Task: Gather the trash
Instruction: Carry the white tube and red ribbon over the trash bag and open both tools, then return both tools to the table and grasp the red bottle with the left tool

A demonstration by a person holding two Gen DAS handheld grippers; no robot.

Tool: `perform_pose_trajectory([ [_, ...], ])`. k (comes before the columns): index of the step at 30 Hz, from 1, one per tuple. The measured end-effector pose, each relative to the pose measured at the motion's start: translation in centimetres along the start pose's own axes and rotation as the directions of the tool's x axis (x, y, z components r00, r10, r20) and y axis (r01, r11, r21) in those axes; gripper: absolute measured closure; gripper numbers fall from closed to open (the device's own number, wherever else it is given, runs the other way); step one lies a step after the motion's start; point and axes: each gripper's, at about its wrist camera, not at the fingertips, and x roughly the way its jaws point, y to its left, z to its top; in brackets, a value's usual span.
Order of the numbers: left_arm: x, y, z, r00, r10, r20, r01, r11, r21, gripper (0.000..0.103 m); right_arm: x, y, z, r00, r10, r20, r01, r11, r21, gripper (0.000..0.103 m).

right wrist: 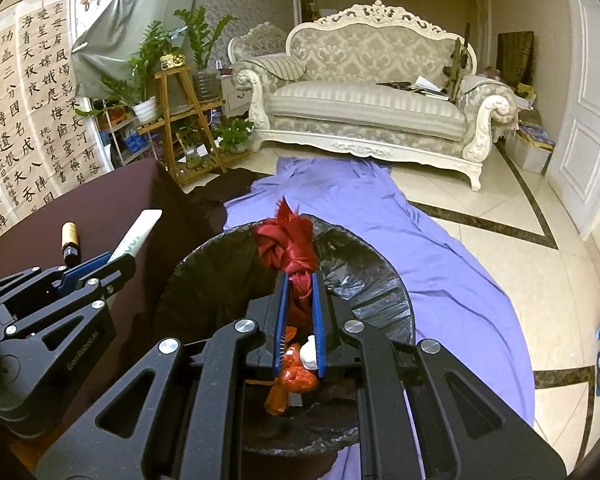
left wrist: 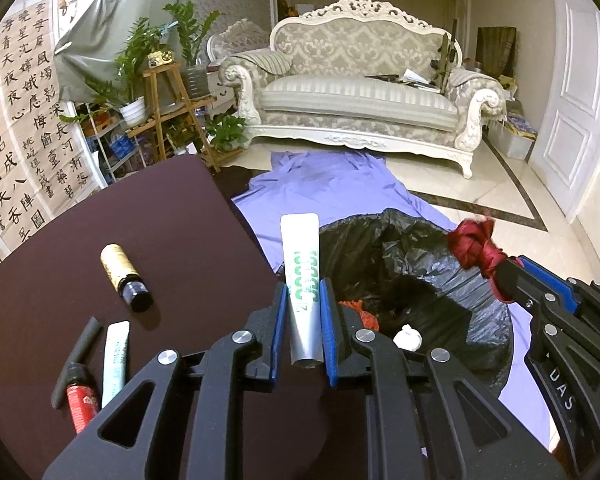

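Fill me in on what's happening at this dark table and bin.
A person is clearing trash with two handheld grippers. The left gripper is shut on a white-and-silver squeeze tube with green print; the right gripper is shut on a knotted red cloth scrap over the black-lined trash bin. A gold-labelled dark bottle lies on the dark brown table.

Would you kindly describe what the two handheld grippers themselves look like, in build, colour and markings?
Both look alike: the left gripper and right gripper have matte black angular frames with triangular cut-outs, round silver bolt heads at the pivots, and two narrow fingers lined with blue pads. Pale lettering marks their black bodies, partly legible only. No cables, sleeves or hands are visible.
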Motion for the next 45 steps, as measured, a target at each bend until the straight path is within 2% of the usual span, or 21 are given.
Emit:
perform_pose_trajectory([
  [3,0.4,-0.2,0.0,1.000,0.002,-0.012,-0.002,1.000,0.001,0.084,0.3,-0.1,0.1,1.000,0.000,-0.004,0.000,1.000,0.012,0.089],
  [4,0.6,-0.2,0.1,1.000,0.002,-0.017,-0.002,1.000,0.002,0.080,0.3,-0.2,0.1,1.000,0.000,-0.005,0.000,1.000,0.014,0.085],
  [5,0.8,-0.2,0.2,1.000,0.001,-0.023,-0.001,1.000,0.002,0.076,0.3,-0.2,0.1,1.000,-0.002,-0.002,0.002,1.000,0.018,0.077],
  [6,0.9,-0.2,0.1,1.000,0.000,-0.029,0.000,1.000,0.002,0.065,0.2,-0.3,0.1,1.000,-0.005,0.002,0.005,1.000,0.020,0.076],
  [7,0.9,-0.1,0.3,1.000,0.000,-0.029,0.000,1.000,0.000,0.059,0.2,-0.3,0.1,1.000,-0.009,0.004,0.009,1.000,0.020,0.076],
  [9,0.9,0.0,0.4,1.000,0.002,-0.021,-0.002,1.000,-0.002,0.057,0.2,-0.3,0.1,1.000,-0.012,0.004,0.012,1.000,0.022,0.076],
  [10,1.0,-0.1,0.4,1.000,0.002,-0.020,-0.002,1.000,-0.002,0.053,0.2,-0.3,0.1,1.000,-0.015,0.004,0.015,1.000,0.023,0.076],
  [18,1.0,-0.3,0.4,1.000,-0.001,-0.015,0.001,1.000,-0.004,0.040,0.0,-0.6,0.1,1.000,-0.026,0.009,0.025,0.999,0.026,0.074],
  [21,0.9,-0.1,0.4,1.000,-0.005,-0.012,0.005,1.000,-0.011,0.037,-0.3,-0.6,0.0,0.999,-0.031,0.012,0.031,0.999,0.028,0.073],
  [23,0.7,-0.1,0.4,1.000,-0.004,-0.012,0.004,1.000,-0.015,0.036,-0.4,-0.7,0.0,0.999,-0.034,0.017,0.033,0.999,0.028,0.067],
  [27,0.2,0.2,0.3,1.000,-0.005,-0.004,0.004,1.000,-0.024,0.032,-0.9,-0.5,0.0,0.999,-0.035,0.024,0.035,0.999,0.023,0.066],
  [33,-0.9,0.8,0.2,1.000,-0.002,0.008,0.002,0.999,-0.032,0.032,-1.7,0.1,0.0,0.999,-0.032,0.035,0.032,0.999,0.016,0.064],
  [38,-2.4,2.7,-0.7,1.000,0.017,0.016,-0.016,0.998,-0.052,0.031,-2.4,0.8,-0.1,0.999,-0.026,0.039,0.026,1.000,0.002,0.063],
  [45,-4.2,7.1,-2.7,0.997,0.083,0.003,-0.082,0.989,-0.122,0.031,-2.9,2.8,-0.3,0.999,0.004,0.037,-0.003,1.000,-0.022,0.063],
])
